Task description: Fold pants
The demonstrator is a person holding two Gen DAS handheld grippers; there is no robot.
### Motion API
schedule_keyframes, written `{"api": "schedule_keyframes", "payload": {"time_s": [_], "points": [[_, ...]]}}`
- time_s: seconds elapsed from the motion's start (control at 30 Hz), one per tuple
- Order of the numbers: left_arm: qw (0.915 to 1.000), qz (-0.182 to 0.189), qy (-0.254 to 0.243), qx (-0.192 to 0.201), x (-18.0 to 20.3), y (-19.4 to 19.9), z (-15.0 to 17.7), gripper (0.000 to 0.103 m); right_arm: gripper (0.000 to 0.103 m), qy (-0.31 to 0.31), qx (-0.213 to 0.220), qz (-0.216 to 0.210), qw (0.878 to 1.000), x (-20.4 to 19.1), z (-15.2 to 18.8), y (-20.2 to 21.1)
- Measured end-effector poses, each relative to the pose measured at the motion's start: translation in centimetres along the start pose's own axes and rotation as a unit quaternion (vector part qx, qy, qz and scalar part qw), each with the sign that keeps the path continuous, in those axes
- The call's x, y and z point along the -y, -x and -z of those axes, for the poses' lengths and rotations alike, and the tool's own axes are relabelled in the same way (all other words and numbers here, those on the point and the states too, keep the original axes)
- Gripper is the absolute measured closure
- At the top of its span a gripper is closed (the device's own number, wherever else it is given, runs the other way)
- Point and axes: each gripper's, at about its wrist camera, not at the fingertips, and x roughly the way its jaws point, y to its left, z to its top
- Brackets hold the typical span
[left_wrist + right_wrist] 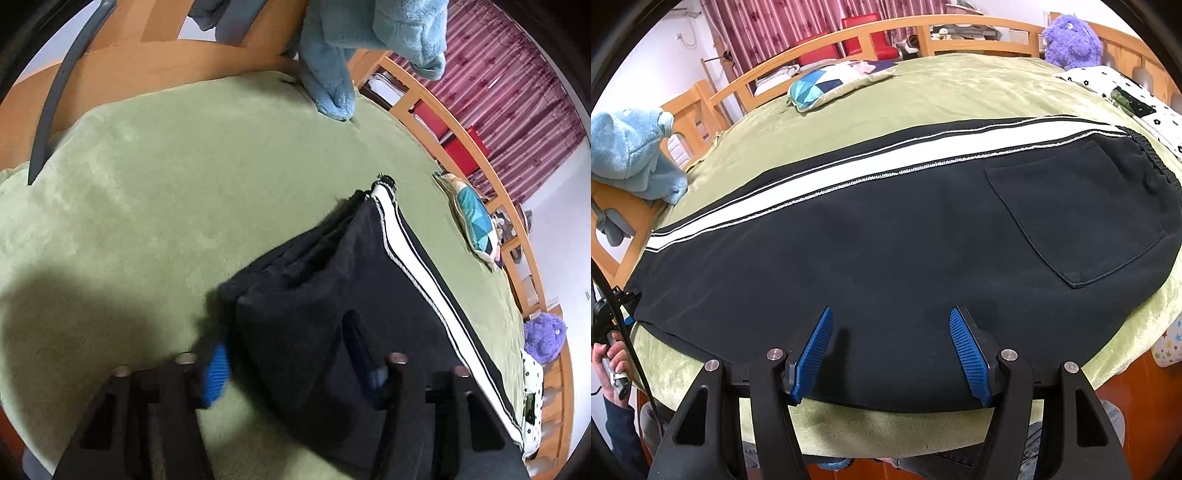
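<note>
- Pants (886, 251) are laid lengthwise across the bed, cuffs toward the left gripper (291, 365).
- Cuff fabric is bracketed by the left jaws; a firm pinch cannot be told.
- Right gripper (891, 354) is held spread at mid-leg, clamping nothing.

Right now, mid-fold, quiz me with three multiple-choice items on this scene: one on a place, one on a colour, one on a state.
1. Where do the pants lie?
A. on the green blanket
B. on the floor
C. on a chair

2. What colour is the side stripe?
A. red
B. white
C. yellow

3. How is the right hand-held gripper?
A. shut on the pillow
B. shut on the waistband
C. open over the pants

Answers: A, blanket shows all around them; B, a white band runs along the far edge; C, its fingers stand apart, gripping nothing.
</note>
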Motion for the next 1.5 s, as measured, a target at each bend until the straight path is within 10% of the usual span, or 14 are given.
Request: {"api": "schedule_keyframes", "payload": {"time_s": [0.4,0.83,1.2,1.5], "points": [[0.9968,0.0,-0.073,0.034,5.6,4.1,-1.3,0.088,0.037,-0.003,0.012,-0.02,1.0,-0.6,0.4,1.3],[0.9536,0.056,-0.289,0.065,23.5,10.4,5.1,0.09,0.037,-0.014,0.058,-0.029,0.998,2.5,0.5,4.7],[0.8999,0.143,-0.41,-0.041,34.7,8.6,19.7,0.09,0.037,-0.051,0.081,-0.017,0.995,8.8,0.7,6.7],[0.8814,0.128,-0.428,-0.153,32.7,5.4,25.1,0.084,0.037,-0.045,0.078,-0.031,0.995,9.1,0.3,6.4]]}}
